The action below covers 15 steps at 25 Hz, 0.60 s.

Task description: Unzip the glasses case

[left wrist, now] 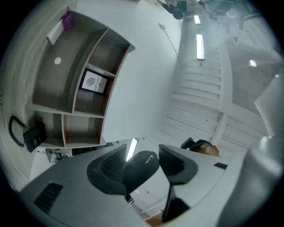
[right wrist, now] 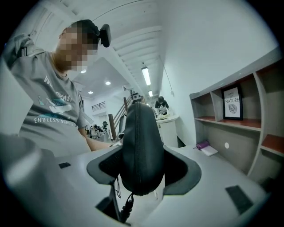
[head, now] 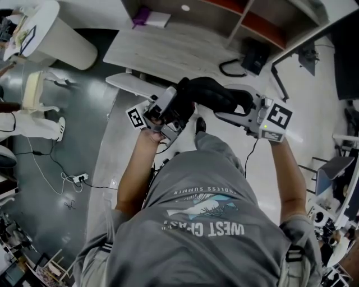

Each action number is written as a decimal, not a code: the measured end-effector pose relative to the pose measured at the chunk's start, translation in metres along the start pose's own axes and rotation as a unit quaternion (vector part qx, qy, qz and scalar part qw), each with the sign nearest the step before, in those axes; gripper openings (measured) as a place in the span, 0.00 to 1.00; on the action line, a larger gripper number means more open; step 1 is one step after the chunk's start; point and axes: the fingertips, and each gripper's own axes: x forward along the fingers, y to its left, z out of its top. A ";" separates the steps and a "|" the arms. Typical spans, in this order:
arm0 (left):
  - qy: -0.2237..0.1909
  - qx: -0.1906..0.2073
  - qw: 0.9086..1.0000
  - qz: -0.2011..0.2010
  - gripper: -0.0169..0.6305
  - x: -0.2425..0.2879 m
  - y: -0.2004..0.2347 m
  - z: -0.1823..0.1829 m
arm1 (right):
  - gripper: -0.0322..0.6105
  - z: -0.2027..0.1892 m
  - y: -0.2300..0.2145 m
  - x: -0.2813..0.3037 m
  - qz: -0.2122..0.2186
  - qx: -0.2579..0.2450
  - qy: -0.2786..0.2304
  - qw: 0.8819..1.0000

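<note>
The black zipped glasses case is held up in the air in front of the person's chest. My right gripper is shut on it; in the right gripper view the case stands upright between both pads with its zip seam facing the camera, and a short cord hangs below it. My left gripper is at the case's other end. In the left gripper view that end, with a small metal zip pull, lies between the jaws, which stand open with a gap on the right side.
A pale wooden desk with shelf compartments lies ahead, bearing a purple item and a black device with a cable. A framed picture stands in the shelf. Cables and a power strip lie on the floor at left.
</note>
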 end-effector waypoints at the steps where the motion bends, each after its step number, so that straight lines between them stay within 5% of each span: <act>1: 0.010 0.000 1.000 -0.003 0.35 0.001 -0.003 -0.005 | 0.47 -0.002 0.001 0.000 -0.002 0.000 0.003 1.000; 15: 0.057 -0.001 0.998 0.014 0.18 0.000 -0.011 -0.031 | 0.47 -0.006 0.008 -0.011 -0.018 0.003 -0.004 1.000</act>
